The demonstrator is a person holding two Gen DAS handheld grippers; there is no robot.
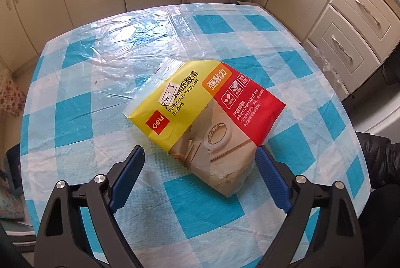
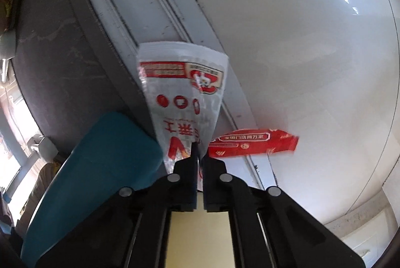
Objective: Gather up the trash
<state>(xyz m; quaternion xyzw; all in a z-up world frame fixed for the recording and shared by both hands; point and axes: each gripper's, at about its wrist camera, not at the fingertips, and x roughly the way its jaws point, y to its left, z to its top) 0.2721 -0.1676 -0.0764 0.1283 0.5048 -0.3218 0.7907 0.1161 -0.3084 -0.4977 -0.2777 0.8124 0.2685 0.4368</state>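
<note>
On my right wrist view the right gripper [image 2: 198, 158] has its jaws pressed together on the lower end of a white-and-red plastic wrapper [image 2: 183, 95], whose pinched edge is hidden between the black jaws. The wrapper stands up away from the fingers, printed text upside down to me. Just right of the wrapper a red torn strip [image 2: 252, 143] sticks out sideways; I cannot tell whether it is joined to the wrapper or caught in the jaws. Behind the wrapper lie a pale floor [image 2: 300, 42] and a dark strip; left of it a teal curved object [image 2: 100, 168] is cut off by the gripper body, and I cannot say what it is.

On my left view the left gripper [image 1: 201, 153] has its blue fingers [image 1: 127, 175] spread wide above the table's blue-checked plastic cloth [image 1: 100, 62]. The double-sided tape package [image 1: 200, 115] lies flat on the cloth, its near end reaching between the fingertips, touching neither. Around the package the cloth is bare out to the table edges; cabinets [image 1: 350, 30] stand beyond the far edge.
</note>
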